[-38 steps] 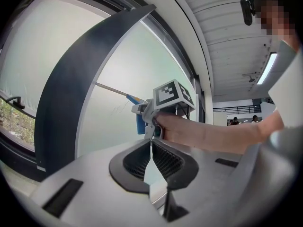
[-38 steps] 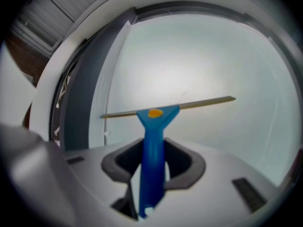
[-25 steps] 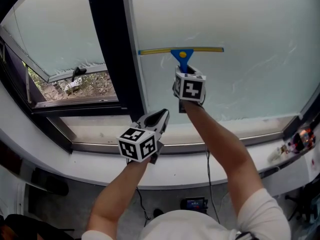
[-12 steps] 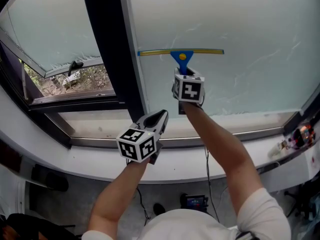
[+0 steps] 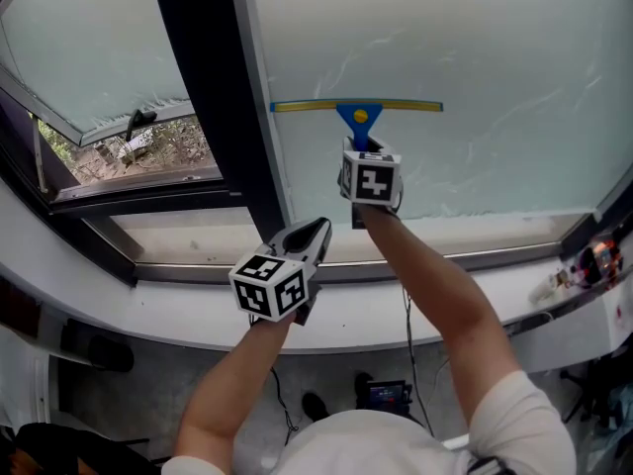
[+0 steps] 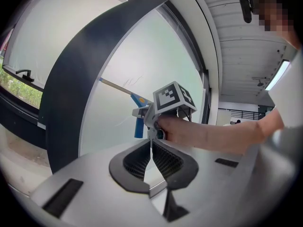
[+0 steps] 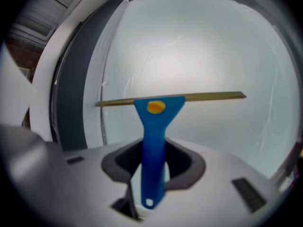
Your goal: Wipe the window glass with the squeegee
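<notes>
Clamping the blue handle of the squeegee (image 5: 358, 108), the right tool (image 5: 366, 148) is holding its yellow blade level against the window glass (image 5: 495, 47), the blade's left end just beside the dark frame (image 5: 213, 97). Lower down, the left tool (image 5: 315, 231) is hovering over the sill (image 5: 198, 240), its jaws resting together with nothing between them.

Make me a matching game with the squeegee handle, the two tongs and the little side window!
Things:
1. squeegee handle
2. left tongs
3. right tongs
4. side window

Clues:
a. shut, holding nothing
b. swung open, plants showing outside
c. blue
d. clamped on the squeegee handle

Pairs: 1-c, 2-a, 3-d, 4-b
</notes>
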Demonstrator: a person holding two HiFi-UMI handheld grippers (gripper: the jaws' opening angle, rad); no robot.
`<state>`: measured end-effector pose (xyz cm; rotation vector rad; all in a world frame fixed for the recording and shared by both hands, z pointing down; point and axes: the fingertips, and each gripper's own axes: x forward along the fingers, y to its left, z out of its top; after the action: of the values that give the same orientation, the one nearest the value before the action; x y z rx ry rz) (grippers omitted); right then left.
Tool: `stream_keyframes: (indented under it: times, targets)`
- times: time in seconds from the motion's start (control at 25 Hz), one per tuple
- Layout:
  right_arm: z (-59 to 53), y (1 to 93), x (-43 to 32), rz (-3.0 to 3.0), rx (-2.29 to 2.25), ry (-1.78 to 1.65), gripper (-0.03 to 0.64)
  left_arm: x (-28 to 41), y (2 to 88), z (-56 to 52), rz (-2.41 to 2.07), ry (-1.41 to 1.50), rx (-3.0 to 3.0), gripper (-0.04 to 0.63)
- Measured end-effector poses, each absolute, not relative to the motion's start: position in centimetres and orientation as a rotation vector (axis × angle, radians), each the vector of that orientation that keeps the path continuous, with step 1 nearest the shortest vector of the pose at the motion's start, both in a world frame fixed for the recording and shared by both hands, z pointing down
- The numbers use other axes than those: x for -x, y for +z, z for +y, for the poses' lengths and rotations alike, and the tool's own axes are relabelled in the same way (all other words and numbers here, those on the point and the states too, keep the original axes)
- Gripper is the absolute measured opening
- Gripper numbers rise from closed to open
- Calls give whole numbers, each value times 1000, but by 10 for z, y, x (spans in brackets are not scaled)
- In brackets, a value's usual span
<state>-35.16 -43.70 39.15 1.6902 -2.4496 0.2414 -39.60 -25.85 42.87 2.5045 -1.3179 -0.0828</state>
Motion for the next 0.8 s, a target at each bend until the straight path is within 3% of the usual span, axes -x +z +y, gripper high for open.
stream_keyframes:
  times: [0.8]
  targets:
    - [-434,462,350,-2364,-1623,319,149,391,467,-260,-1285,-57,-2445,35]
